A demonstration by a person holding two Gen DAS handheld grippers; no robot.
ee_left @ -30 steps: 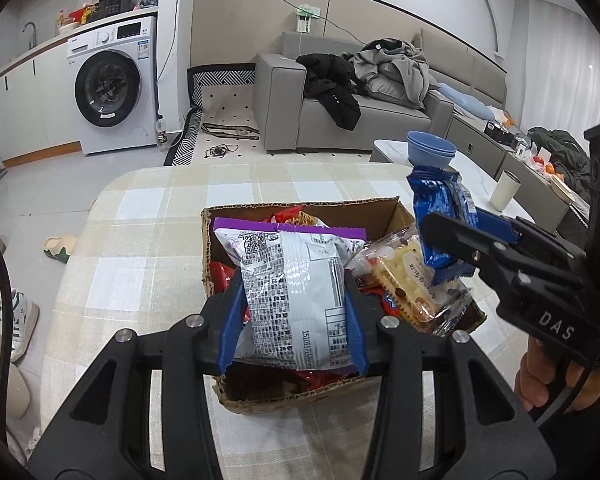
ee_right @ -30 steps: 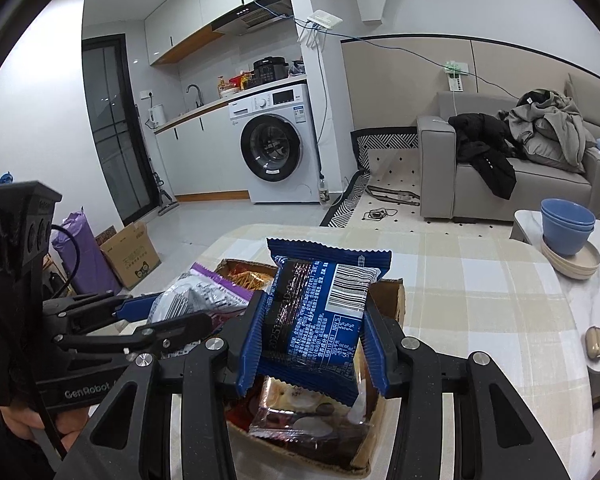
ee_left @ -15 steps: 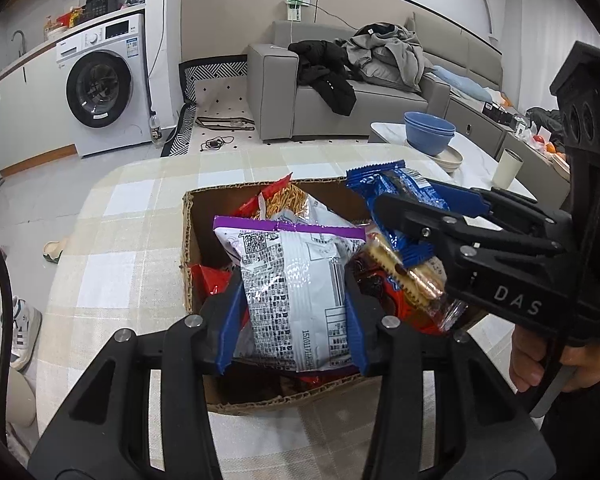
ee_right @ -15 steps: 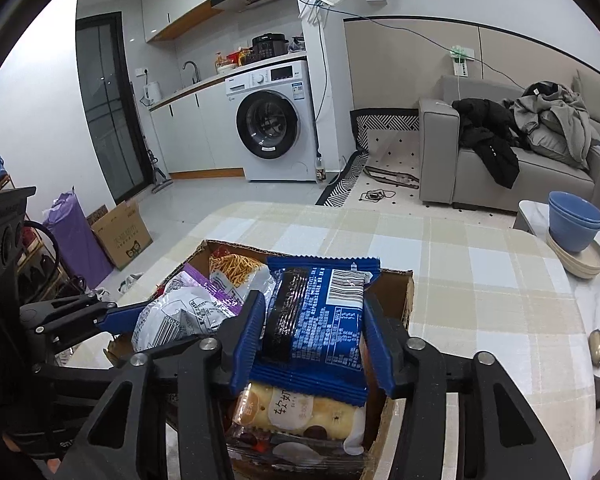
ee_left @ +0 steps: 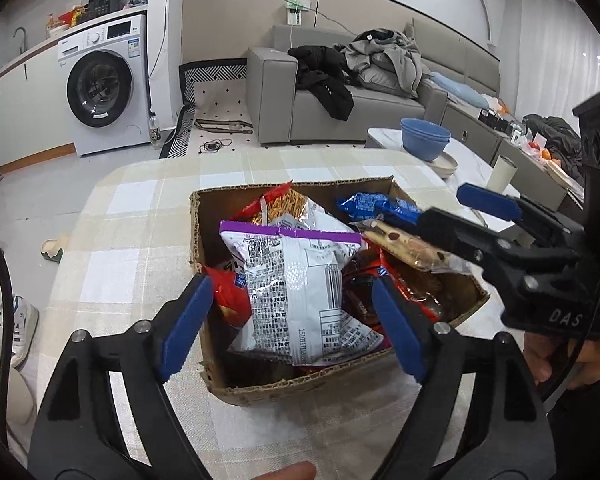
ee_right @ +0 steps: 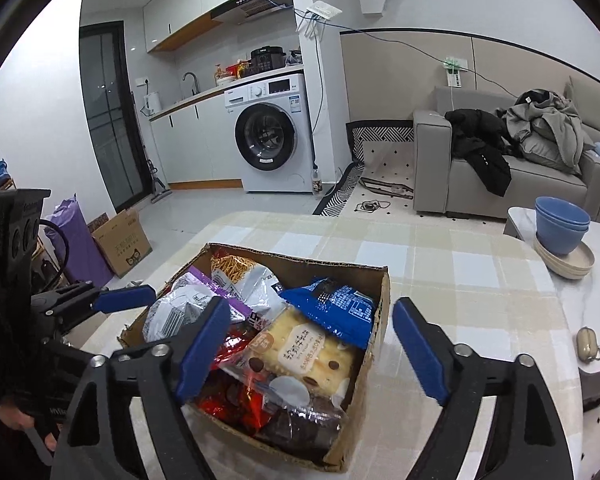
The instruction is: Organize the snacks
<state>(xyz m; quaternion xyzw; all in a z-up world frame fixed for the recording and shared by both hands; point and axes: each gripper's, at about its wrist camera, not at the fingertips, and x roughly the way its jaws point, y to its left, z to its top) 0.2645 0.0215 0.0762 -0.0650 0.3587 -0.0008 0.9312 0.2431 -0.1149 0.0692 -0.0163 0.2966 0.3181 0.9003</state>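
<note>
An open brown cardboard box (ee_left: 204,236) is sitting on the table (ee_left: 132,216), which is covered in a beige-and-white checked cloth, and it is holding a heap of snack packets. The left gripper (ee_left: 290,326) is hovering over the box's near edge; its blue-padded fingers (ee_left: 186,322) have just been opening and are standing apart on either side of the silver crinkled snack bag with a purple top band (ee_left: 304,292), touching neither side of it. That bag is lying inside the box, on top of red wrappers (ee_left: 230,296).

The right gripper (ee_right: 304,346) is hanging over the box from the other side, its fingers (ee_right: 418,348) likewise having just been opening and now spread wide with nothing pressed between them. Below them the blue rectangular foil packet (ee_right: 340,304) is resting in the box against its far right wall, partly overlapping a clear-wrapped pack of pale biscuits with dark chips (ee_right: 300,354). A bag picturing thin orange sticks (ee_right: 236,268) is lying toward the far corner of the box.
</note>
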